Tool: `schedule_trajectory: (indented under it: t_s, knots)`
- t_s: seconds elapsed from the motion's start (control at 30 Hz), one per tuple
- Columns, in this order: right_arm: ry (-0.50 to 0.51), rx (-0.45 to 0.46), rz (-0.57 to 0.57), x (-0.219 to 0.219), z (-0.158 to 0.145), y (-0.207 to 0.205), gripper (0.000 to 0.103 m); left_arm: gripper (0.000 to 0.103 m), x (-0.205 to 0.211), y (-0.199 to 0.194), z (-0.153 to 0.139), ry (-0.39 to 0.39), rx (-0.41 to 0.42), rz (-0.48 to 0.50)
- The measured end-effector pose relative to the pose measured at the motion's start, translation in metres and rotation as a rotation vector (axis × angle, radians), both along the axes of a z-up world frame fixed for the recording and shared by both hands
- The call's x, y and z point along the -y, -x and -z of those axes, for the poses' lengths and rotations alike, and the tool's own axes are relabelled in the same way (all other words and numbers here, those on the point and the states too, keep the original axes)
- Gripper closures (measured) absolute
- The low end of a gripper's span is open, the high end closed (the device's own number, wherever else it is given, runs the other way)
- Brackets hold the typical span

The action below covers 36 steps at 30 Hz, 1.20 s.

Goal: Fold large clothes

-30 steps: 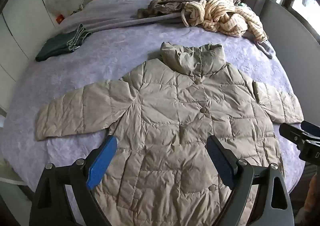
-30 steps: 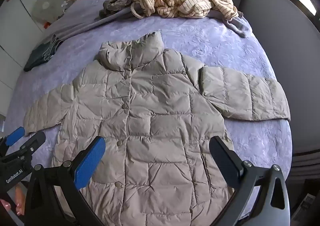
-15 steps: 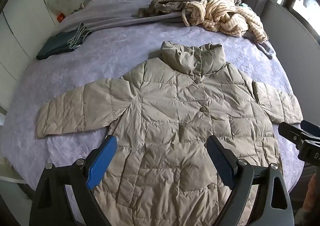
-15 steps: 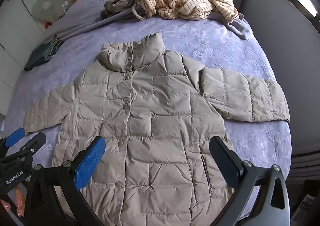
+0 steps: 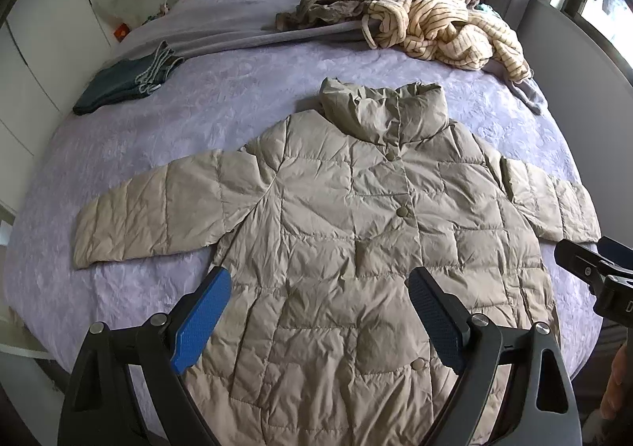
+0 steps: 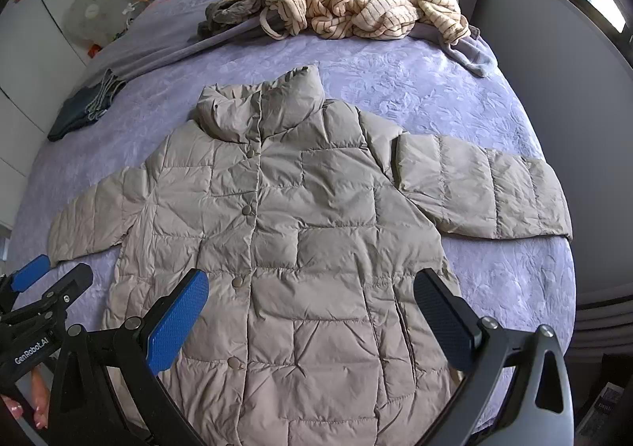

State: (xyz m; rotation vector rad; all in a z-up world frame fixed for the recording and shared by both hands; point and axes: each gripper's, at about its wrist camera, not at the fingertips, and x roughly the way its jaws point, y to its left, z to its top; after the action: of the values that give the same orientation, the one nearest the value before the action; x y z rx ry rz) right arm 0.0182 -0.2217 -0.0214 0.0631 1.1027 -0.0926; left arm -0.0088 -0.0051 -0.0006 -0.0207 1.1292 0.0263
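Left wrist: jacket (image 5: 356,248) hem cut off btm, behind gripper (image 5: 320,311).

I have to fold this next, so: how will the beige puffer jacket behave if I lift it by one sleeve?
The puffer jacket will probably flop: it lies flat and creased on the bed, so nothing stiff shows. Its quilted, puffy panels suggest it is light for its bulk. The smooth shell looks slippery, so a thin pinch may slide off.

Bed (image 5: 245,98): puffer jacket (image 5: 356,232), clothes heap (image 5: 419,19), jeans (image 5: 126,80).
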Motion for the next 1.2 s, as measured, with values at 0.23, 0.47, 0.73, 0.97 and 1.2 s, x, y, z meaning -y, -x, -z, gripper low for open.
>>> schedule_trajectory:
  t_s: [0.23,0.47,0.73,0.97,1.2]
  knots:
    - [0.001,0.001,-0.001,-0.0001,-0.001,0.0005,0.0,0.011,-0.0006,-0.0007,0.0001,0.001,-0.001,0.002]
    - [0.001,0.0,0.002,-0.0001,-0.0016,0.0011,0.0,0.011,-0.0012,-0.0016,-0.0002,0.003,-0.003,0.001]
    - [0.003,0.001,0.0,0.0005,-0.0007,0.002,0.0,0.011,-0.0014,-0.0006,0.0007,0.005,-0.005,0.002]
    - [0.003,0.001,0.003,0.0001,-0.0016,0.0024,0.0,0.011,-0.0013,0.0002,0.0013,0.006,-0.007,0.003]
    - [0.004,0.002,0.0,-0.0003,-0.0003,0.0022,0.0,0.011,-0.0018,-0.0005,0.0012,0.008,-0.008,0.002]
